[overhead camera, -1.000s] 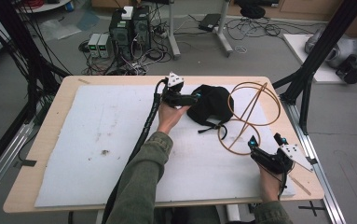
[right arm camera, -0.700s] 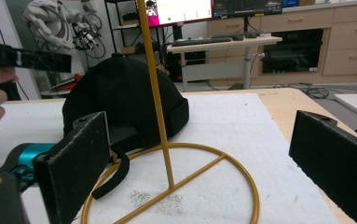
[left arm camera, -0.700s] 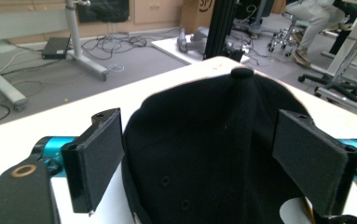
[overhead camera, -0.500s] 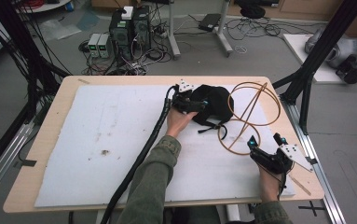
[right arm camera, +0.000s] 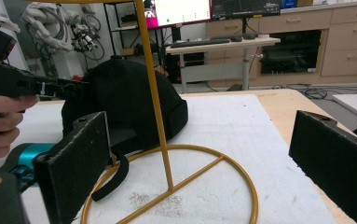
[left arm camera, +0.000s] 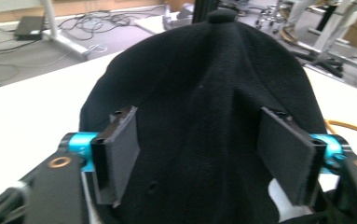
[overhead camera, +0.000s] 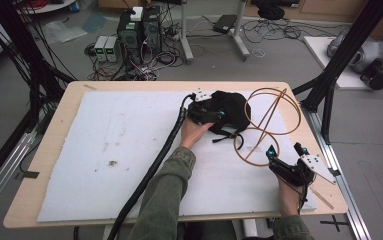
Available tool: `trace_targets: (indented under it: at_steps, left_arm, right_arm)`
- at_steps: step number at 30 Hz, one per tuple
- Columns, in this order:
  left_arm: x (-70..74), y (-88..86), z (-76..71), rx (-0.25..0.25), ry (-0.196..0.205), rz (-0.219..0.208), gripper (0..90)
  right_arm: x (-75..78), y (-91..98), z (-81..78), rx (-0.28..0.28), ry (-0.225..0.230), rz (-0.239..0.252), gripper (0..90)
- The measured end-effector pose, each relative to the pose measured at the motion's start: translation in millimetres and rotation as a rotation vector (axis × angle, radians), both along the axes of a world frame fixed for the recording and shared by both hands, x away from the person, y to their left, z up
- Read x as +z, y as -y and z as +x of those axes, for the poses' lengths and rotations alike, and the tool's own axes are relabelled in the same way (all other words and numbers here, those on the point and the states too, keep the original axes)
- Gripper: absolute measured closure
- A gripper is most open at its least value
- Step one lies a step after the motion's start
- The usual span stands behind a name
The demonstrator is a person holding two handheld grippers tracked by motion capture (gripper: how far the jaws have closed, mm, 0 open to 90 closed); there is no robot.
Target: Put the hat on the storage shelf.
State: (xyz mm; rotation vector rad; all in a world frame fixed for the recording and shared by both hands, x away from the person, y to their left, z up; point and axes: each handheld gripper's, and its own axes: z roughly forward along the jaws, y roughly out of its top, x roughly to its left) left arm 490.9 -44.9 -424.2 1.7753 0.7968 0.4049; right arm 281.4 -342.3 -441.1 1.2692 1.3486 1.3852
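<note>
A black cap (overhead camera: 233, 106) lies on the white foam mat (overhead camera: 104, 150) at the back middle, beside a gold wire stand (overhead camera: 266, 117). My left gripper (overhead camera: 218, 113) reaches onto the cap from the left. Its jaws have just been closing, and in the left gripper view the pads (left arm camera: 120, 149) stand apart on either side of the cap's crown (left arm camera: 204, 93), with the fabric between them. My right gripper (overhead camera: 284, 150) rests open near the table's right front, aimed at the stand's base ring (right arm camera: 167, 186). Nothing is between its pads (right arm camera: 80, 158).
The cap's strap (right arm camera: 113, 179) hangs over the stand's base ring. A thick black cable (overhead camera: 149, 175) trails from the left gripper across the mat to the front edge. Black frame posts (overhead camera: 329, 85) rise at the table's right side. Computers (overhead camera: 136, 30) and cables lie on the floor beyond.
The left hand has moved right and down onto the cap, and its jaws have narrowed around the crown. The right gripper has stayed where it was.
</note>
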Motion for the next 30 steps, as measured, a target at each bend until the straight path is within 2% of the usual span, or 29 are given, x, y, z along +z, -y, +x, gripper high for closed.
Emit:
trace_targets:
  at_steps: [1,2,3,5,6,7,8,13,22,27,30]
  left_arm:
    - [-0.7,1.3,-0.3,-0.009,0.003,-0.003,43.6]
    - [-1.1,1.9,-0.5,-0.015,0.003,-0.001,47.8]
    - [-1.8,2.6,-0.5,-0.02,0.005,0.003,47.8]
    - [-3.1,2.7,-0.1,-0.029,-0.006,0.003,60.4]
    - [-3.4,1.4,0.5,-0.035,-0.016,0.003,76.7]
    - [-3.2,-0.2,1.0,-0.044,-0.021,-0.003,76.7]
    - [-1.6,-4.1,2.6,-0.048,-0.035,-0.028,87.0]
    - [-1.2,-4.8,2.9,-0.04,-0.044,-0.04,87.7]
    - [4.2,-1.6,-1.7,-0.039,0.002,-0.006,87.8]
    - [14.0,-4.6,-4.6,-0.036,0.022,-0.024,87.8]
    - [27.8,-8.7,-8.8,-0.034,0.06,-0.057,87.7]
  right_arm:
    - [-0.1,-0.3,0.3,0.0,-0.001,-0.001,4.5]
    - [-0.1,-0.2,0.4,-0.001,-0.002,-0.002,4.5]
    - [-0.1,-0.2,0.4,-0.001,-0.002,-0.002,4.5]
    - [-0.1,-0.1,0.3,-0.001,0.001,0.0,4.5]
    - [-0.2,0.0,0.3,-0.002,0.0,-0.001,4.5]
    - [-0.2,0.0,0.3,-0.002,0.0,-0.001,4.5]
    - [-0.3,0.1,0.1,-0.002,-0.006,-0.003,4.5]
    - [-0.4,-0.2,0.4,0.001,-0.008,0.001,4.5]
    - [-0.4,-0.3,0.7,0.004,-0.003,-0.007,4.5]
    - [-0.4,-0.3,0.4,0.003,-0.003,-0.008,4.5]
    - [-0.5,0.0,-0.6,0.005,-0.004,-0.008,4.5]
